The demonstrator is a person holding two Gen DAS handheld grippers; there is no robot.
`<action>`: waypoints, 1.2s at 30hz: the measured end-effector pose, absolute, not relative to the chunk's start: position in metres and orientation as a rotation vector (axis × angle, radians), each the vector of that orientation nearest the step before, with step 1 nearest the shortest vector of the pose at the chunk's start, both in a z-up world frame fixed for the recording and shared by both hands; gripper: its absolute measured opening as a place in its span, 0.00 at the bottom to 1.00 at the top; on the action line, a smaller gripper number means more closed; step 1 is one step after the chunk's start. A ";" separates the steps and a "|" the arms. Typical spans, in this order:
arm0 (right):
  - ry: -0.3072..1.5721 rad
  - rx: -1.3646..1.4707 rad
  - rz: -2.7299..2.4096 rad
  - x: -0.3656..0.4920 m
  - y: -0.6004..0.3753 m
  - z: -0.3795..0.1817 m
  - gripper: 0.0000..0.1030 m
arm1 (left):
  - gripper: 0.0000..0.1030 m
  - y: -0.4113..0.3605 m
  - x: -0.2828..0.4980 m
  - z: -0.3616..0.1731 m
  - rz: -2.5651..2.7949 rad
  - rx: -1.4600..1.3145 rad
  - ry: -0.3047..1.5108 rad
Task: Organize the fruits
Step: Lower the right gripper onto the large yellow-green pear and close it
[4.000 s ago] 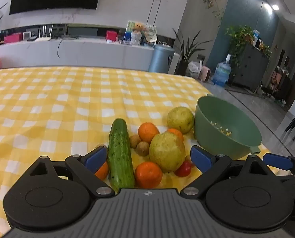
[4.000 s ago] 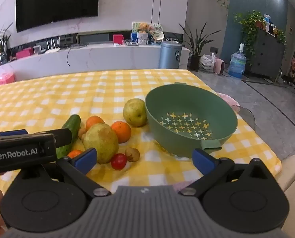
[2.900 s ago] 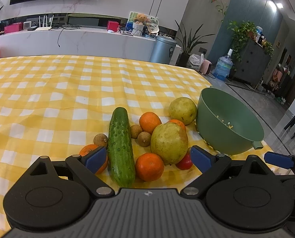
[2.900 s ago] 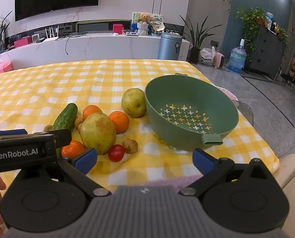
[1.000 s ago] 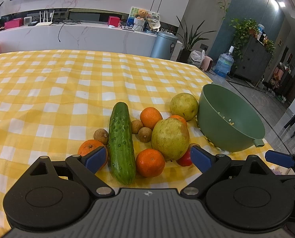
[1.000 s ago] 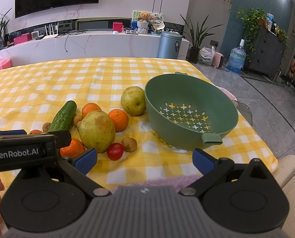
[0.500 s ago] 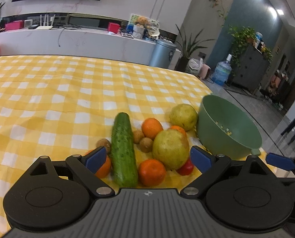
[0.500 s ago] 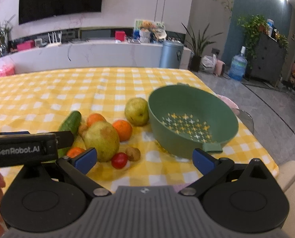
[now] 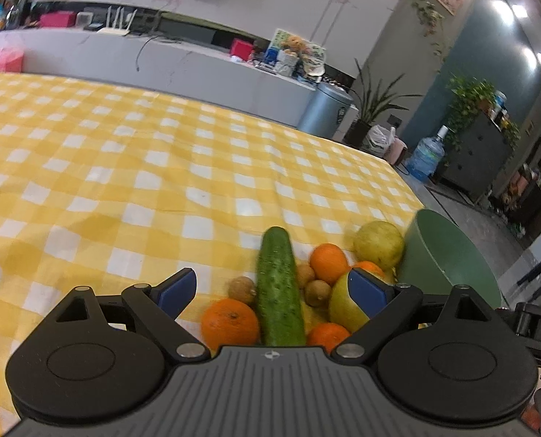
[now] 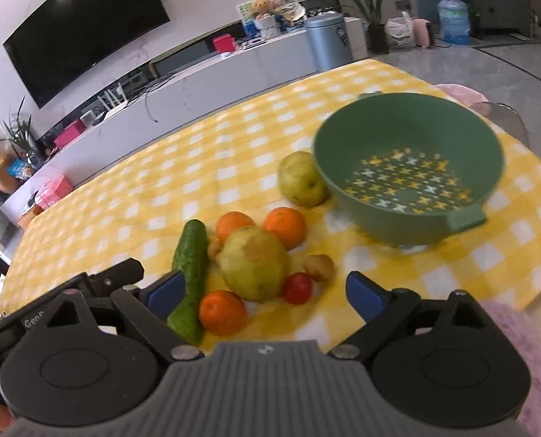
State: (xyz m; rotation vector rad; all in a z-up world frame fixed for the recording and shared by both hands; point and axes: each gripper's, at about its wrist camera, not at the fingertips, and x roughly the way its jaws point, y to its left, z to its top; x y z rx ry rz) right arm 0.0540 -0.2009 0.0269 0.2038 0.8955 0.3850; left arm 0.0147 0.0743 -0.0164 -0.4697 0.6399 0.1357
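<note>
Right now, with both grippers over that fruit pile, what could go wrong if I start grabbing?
1. The fruit is packed tight: the big pear touches the small tomato and oranges, so lifting it may send round pieces rolling.
2. The green colander sits near the table's corner; a hard drop could nudge it toward the edge.
3. The right gripper, jaws closing on nothing, and the left gripper hover over the same pile and could collide.

A cucumber (image 10: 191,262), oranges (image 10: 284,227), two pears (image 10: 253,263) and a cherry tomato (image 10: 297,288) lie clustered on the cloth beside the green colander (image 10: 408,167) (empty, upright).
</note>
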 end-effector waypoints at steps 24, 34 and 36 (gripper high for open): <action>1.041 -0.057 0.421 0.126 -0.131 -0.019 0.63 | 1.00 0.098 0.031 -0.043 0.130 -0.593 0.695; 1.091 -0.119 0.408 0.136 -0.115 -0.037 0.62 | 1.00 0.098 0.034 -0.046 0.131 -0.592 0.701; 1.094 -0.123 0.403 0.136 -0.113 -0.040 0.61 | 1.00 0.098 0.034 -0.046 0.129 -0.594 0.703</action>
